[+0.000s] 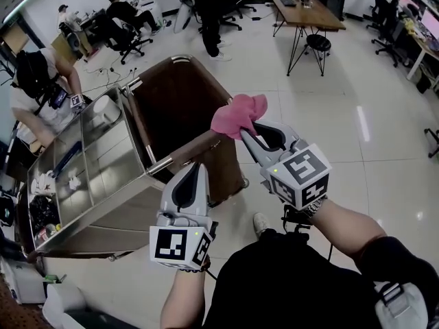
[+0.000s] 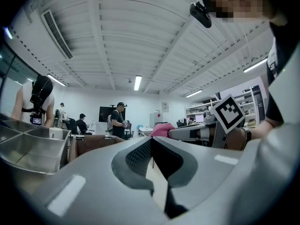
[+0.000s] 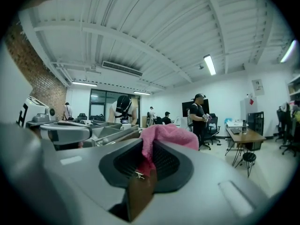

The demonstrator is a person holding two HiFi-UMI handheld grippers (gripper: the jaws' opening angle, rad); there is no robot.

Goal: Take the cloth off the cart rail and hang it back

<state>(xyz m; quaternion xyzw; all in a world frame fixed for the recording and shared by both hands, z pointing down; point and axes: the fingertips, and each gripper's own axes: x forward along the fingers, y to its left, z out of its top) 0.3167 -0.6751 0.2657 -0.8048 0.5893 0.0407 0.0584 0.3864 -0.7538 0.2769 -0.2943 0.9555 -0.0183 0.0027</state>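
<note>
Above the near end of the cart rail (image 1: 195, 147), the pink cloth (image 1: 238, 114) sits bunched at the tips of the right claw (image 1: 247, 134), which is clenched on it. Most of the fabric spills up and forward past the tips, and one fold runs down between the jaws. Whether the cloth touches the rail cannot be told. Lower and to the left, just beside the rail, the left claw (image 1: 197, 166) is closed with nothing in it.
</note>
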